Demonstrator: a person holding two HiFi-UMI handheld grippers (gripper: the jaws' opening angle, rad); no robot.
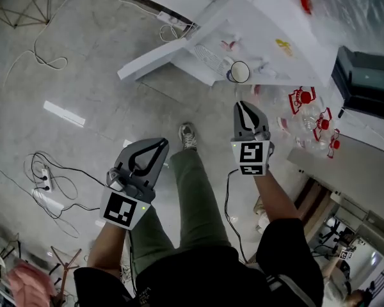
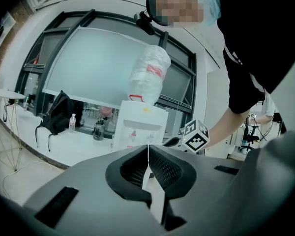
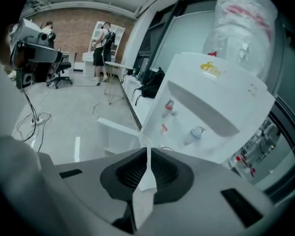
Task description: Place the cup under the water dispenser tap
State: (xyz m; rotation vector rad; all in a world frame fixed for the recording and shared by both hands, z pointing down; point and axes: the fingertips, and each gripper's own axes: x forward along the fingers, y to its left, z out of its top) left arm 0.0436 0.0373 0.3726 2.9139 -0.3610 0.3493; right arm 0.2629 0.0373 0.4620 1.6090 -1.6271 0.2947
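— Black top and green trousers (image 1: pixel 192 190) fill the bottom of the head view, with one shoe (image 1: pixel 188 135) on the grey floor (image 1: pixel 83 82). What's the biggest thing past them?
— White water dispenser (image 1: pixel 262 24), straight ahead, with a plastic-wrapped bottle (image 3: pixel 243 21) on top.
— And in the hands?
— Left tongs (image 1: pixel 160 143) hang low over the floor beside the leg, jaws pressed together on nothing. Right tongs (image 1: pixel 240 106) are up nearer the dispenser, jaws together too, and empty.
— Where's the cup (image 1: pixel 239 71)?
— At the dispenser's front, just beside the wire drip grille (image 1: pixel 208 56), apart from both tongs. The right pair points towards it.
— Under a tap?
— Red tap (image 3: pixel 170 105) and blue tap (image 3: pixel 197 132) stick out of the front panel above that spot. Whether it stands under either one, I can't tell.
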